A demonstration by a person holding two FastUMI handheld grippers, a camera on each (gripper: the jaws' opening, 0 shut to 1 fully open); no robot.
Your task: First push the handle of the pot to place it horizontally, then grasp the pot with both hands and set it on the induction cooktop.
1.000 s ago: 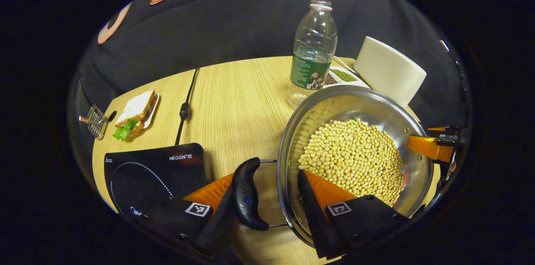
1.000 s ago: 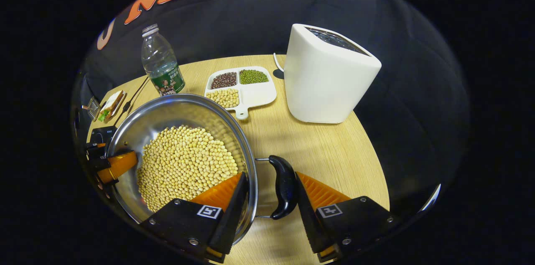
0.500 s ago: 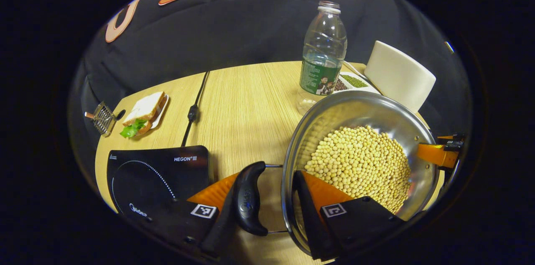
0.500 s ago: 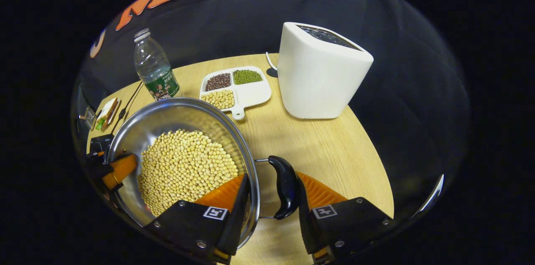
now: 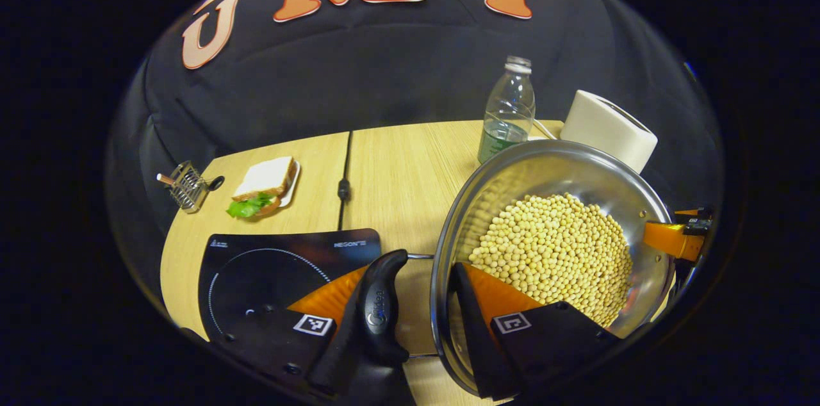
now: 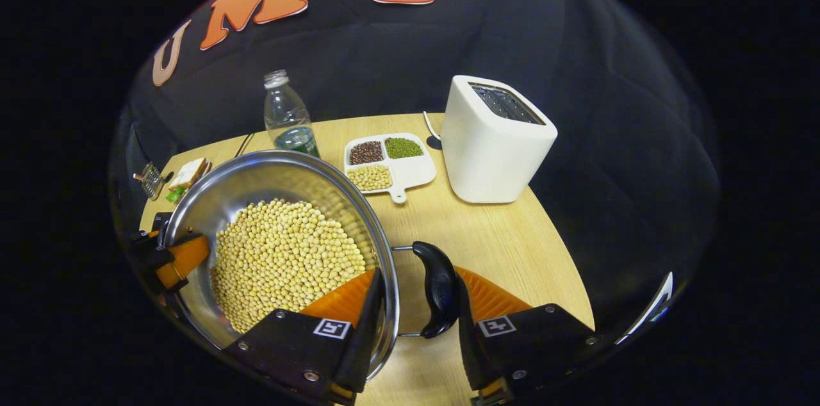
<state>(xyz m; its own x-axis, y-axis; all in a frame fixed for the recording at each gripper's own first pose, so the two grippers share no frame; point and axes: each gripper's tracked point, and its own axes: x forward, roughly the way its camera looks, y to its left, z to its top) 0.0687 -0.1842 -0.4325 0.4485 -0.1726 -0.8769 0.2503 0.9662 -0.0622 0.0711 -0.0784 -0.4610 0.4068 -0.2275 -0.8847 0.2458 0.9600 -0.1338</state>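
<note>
One pot (image 5: 551, 252) of beans, seemingly lifted beside the cooktop (image 5: 282, 278), its base hidden. Each claw, left (image 5: 410, 303) and right (image 6: 413, 303), clenches a side handle and rim.

The cooktop (image 5: 282, 271) top is bare, and bare desk (image 5: 397, 182) lies between it and the pot (image 5: 551, 166). A cable (image 5: 344, 185) crosses the desk behind it. Bottle (image 6: 286, 114), tray (image 6: 391, 162) and toaster (image 6: 496, 143) stand behind the pot.

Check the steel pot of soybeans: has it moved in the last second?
Yes. The steel pot of soybeans has risen: the white toaster and clear plastic bottle look smaller and farther below than before. Both tongs hold it.
</note>
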